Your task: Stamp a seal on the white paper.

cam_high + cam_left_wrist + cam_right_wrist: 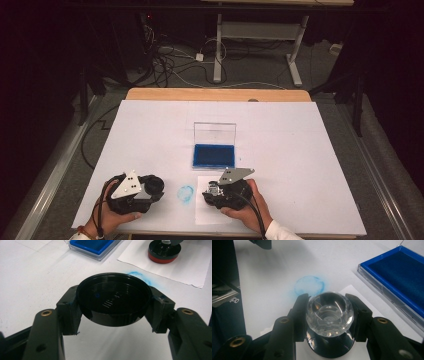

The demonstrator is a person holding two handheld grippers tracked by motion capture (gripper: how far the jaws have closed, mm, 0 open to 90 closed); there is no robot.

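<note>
A black round cap (pixel 113 302) sits between the jaws of my left gripper (pixel 114 312), which is shut on its rim and holds it just above the table; from above it is near the front left (pixel 153 186). My right gripper (pixel 329 316) is shut on the clear faceted knob (pixel 329 312) of a stamp. The stamp's black body with a red ring (pixel 164 251) stands upright on a white paper sheet (pixel 190 267). In the high view the right gripper (pixel 214 190) is at the front, right of centre.
An open ink pad (pixel 214 155) with blue felt lies behind the stamp, its clear lid (pixel 215 133) standing up behind it. A round blue ink smudge (pixel 186 193) marks the white table cover (pixel 280 130) between the two grippers. Cables and desk legs lie beyond the table.
</note>
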